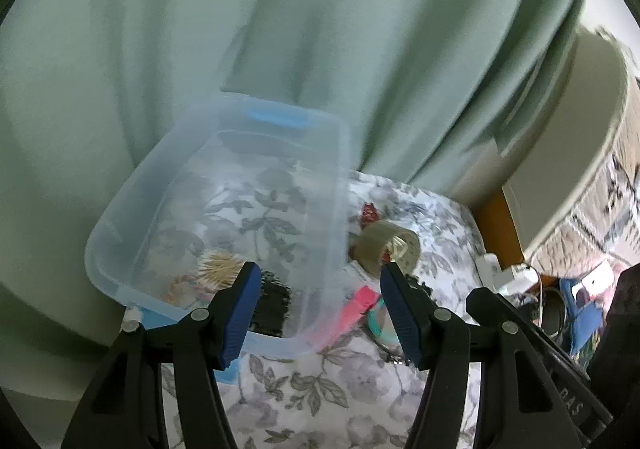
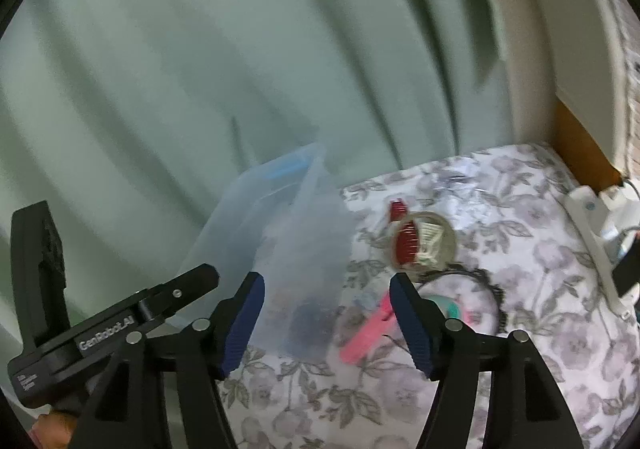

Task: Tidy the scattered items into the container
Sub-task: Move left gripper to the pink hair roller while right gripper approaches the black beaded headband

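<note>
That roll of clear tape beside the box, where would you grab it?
The tape roll lies tilted on the flowered cloth, its hole facing up. I'd bring the open right tool from above, one finger in the hole, one outside, pinching the near wall.

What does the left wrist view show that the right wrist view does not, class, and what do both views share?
Only the left wrist view looks down into the clear container and shows a bundle of toothpicks and a black brush lying inside. Only the right wrist view shows the tape roll end-on, with red and white things visible through its hole, and the black headband curving beside it. Both show the container, the tape roll, the pink item, the floral cloth, and open, empty tongs: left tongs, right tongs.
</note>
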The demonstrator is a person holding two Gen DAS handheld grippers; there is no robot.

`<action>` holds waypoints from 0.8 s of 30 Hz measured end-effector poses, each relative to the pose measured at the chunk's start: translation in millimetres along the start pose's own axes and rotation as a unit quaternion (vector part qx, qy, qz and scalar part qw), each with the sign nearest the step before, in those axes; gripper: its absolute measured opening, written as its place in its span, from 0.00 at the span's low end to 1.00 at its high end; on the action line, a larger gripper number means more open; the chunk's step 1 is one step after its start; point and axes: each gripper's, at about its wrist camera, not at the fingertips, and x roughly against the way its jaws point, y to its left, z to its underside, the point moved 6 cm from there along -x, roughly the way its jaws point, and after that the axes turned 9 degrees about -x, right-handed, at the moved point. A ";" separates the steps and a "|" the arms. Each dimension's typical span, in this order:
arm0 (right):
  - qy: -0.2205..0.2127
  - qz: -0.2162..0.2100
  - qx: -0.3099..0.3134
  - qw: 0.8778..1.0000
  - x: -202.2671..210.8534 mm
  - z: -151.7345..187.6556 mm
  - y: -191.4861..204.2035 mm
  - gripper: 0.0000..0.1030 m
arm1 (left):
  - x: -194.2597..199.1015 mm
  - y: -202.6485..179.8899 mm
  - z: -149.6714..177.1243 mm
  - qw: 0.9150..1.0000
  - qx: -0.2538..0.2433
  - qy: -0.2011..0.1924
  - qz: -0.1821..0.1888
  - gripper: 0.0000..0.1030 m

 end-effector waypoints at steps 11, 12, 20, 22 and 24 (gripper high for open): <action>-0.056 0.042 -0.110 0.991 44.9 -20.0 -103.9 0.79 | -7.4 -51.9 10.9 0.997 -0.068 0.020 0.005 0.62; -0.058 0.046 -0.120 0.990 46.8 -20.2 -112.0 0.79 | -9.4 -56.0 13.2 0.997 -0.075 0.024 0.007 0.62; -0.044 0.069 -0.158 0.984 48.1 -9.8 -155.4 0.79 | -28.7 -98.8 39.6 0.989 -0.133 0.061 0.024 0.62; -0.029 0.070 -0.159 0.984 42.4 -4.2 -158.7 0.79 | -33.7 -105.4 45.7 0.987 -0.142 0.070 0.025 0.62; -0.016 0.071 -0.161 0.984 37.4 1.4 -162.7 0.79 | -38.8 -108.8 51.2 0.986 -0.148 0.079 0.025 0.62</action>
